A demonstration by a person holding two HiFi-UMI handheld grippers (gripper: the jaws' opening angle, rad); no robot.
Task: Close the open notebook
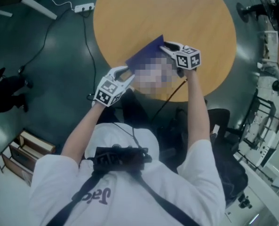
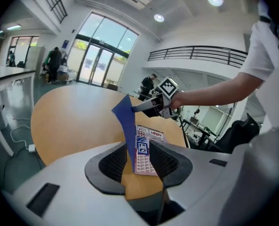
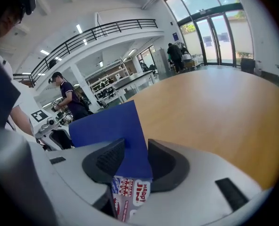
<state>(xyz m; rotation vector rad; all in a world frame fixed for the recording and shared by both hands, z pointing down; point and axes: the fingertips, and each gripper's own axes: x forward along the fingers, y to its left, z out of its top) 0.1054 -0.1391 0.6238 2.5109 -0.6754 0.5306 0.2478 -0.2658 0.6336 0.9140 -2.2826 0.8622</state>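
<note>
The notebook (image 1: 147, 54) has a matt blue card cover over printed paper pages, the round surface (image 1: 191, 13) is smooth pale wood, the left tool (image 2: 137, 161) and right tool (image 3: 132, 161) are matt grey plastic with dark ribbed pads (image 2: 113, 162), and the floor (image 1: 59, 55) is faintly shiny dark green.

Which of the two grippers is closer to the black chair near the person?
Right. The right gripper holds the notebook on the side toward the black chair. The left gripper holds the notebook's opposite side, farther from the chair.
</note>
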